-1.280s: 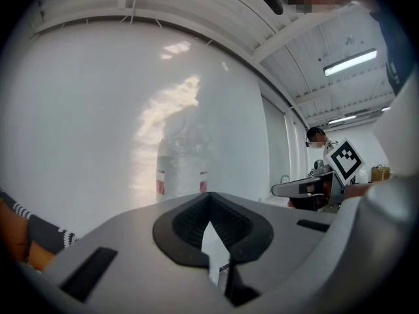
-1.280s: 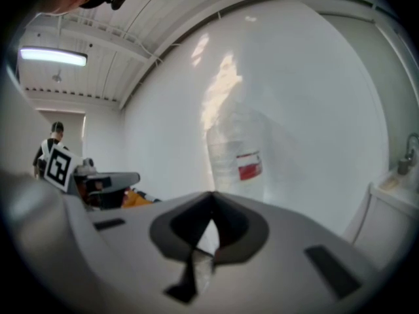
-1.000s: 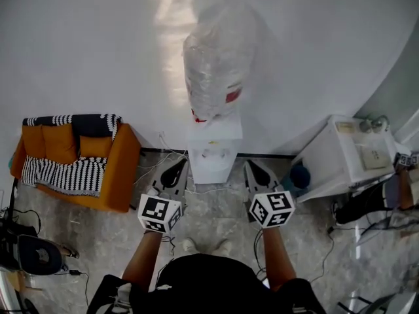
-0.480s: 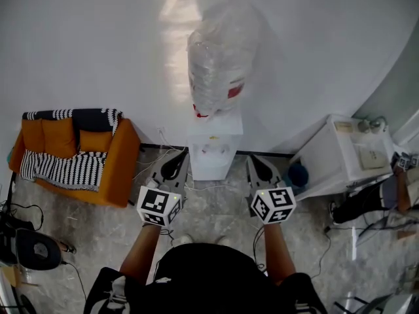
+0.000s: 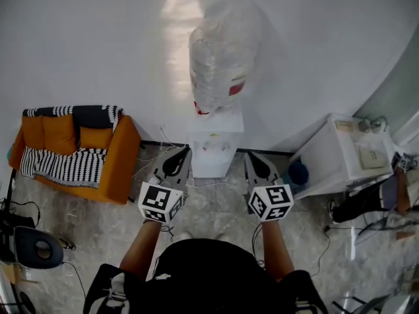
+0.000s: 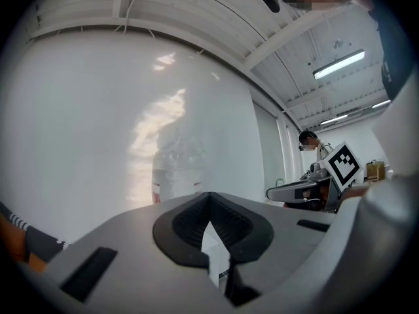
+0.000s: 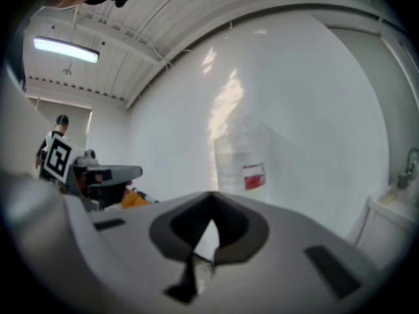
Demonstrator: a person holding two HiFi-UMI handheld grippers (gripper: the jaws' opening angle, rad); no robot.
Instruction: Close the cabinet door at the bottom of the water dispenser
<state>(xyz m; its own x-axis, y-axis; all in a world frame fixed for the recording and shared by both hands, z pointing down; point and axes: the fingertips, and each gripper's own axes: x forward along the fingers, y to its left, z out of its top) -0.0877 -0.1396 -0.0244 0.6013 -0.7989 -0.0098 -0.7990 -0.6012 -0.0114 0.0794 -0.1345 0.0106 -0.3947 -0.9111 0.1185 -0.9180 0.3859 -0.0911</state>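
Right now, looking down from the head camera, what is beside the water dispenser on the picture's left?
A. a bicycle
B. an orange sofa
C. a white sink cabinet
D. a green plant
B: in the head view an orange sofa with a black-and-white striped blanket stands against the wall, left of the water dispenser.

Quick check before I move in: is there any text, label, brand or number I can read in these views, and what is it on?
No text is readable.
Red label on the clear plastic-wrapped water bottle: print too blurred to read.
White water dispenser, front panel: marks too small to read.
Square markers on the left gripper and right gripper: black-and-white patterns only, no letters.
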